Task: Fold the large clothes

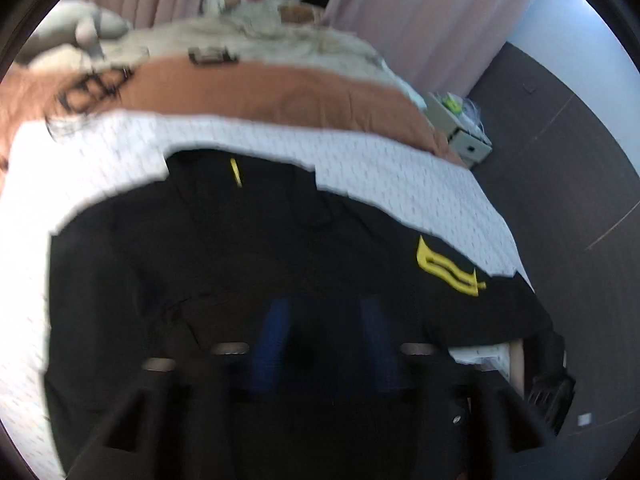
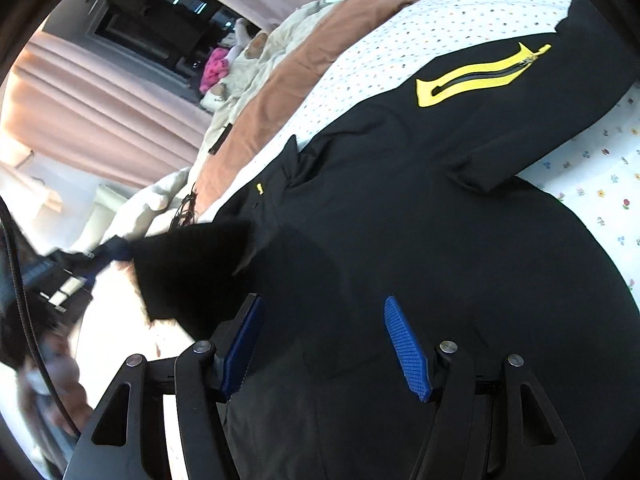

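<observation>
A large black jacket (image 1: 240,264) with yellow wavy pocket trim (image 1: 444,268) lies spread on a white dotted bedsheet (image 1: 100,168). My left gripper (image 1: 324,344) hovers over its near part, blurred, with its blue pads apart and nothing pinched between them. In the right wrist view the same jacket (image 2: 400,220) fills the middle, its yellow zip trim (image 2: 476,76) on the far sleeve. My right gripper (image 2: 324,344) stands open just above the dark cloth, with nothing held. A black flap of the jacket (image 2: 192,268) sticks up at the left beside a blurred blue and black tool.
An orange-brown blanket (image 1: 260,92) and a cream fleece (image 1: 248,40) lie bunched at the far end of the bed. Pink curtains (image 1: 420,20) hang behind. A small white cabinet (image 1: 460,128) stands by the bed on a dark floor (image 1: 560,160). The bed's edge falls away at the right.
</observation>
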